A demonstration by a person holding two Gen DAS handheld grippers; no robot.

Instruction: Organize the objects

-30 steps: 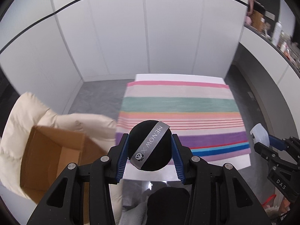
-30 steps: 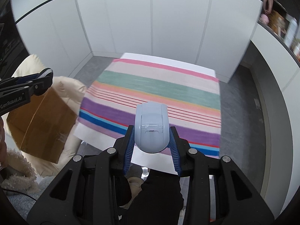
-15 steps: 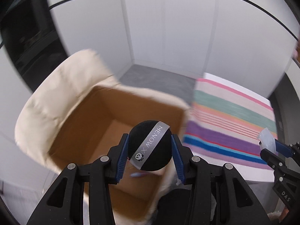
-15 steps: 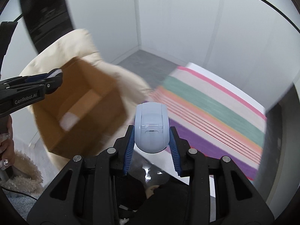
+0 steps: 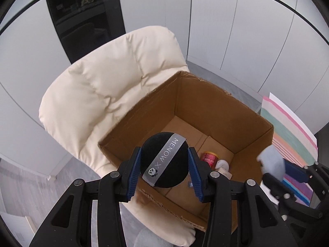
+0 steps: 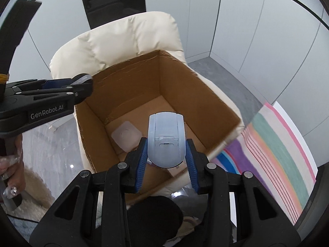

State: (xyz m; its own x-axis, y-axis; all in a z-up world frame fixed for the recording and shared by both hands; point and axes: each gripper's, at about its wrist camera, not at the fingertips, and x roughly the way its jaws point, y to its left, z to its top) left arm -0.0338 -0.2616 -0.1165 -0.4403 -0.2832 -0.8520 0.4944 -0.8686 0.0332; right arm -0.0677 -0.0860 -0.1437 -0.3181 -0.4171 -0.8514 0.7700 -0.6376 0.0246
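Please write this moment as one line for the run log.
left gripper: shut on black puff | right gripper: shut on blue case | both over cardboard box

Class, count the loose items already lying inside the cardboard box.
3 visible: a red can, a white object beside it, and a translucent lid on the floor. Each gripper hides part.

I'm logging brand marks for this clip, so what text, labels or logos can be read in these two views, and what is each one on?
"MENOW X" on the grey band around the black puff in the left gripper, above a small panda-like logo.
"GenRobot.AI" on the side of the left gripper body, in the right wrist view.
Faint reflected letters on the dark panel: unreadable.
Label on the red container in the cardboard box: too small.
The pale blue case in the right gripper: no text.
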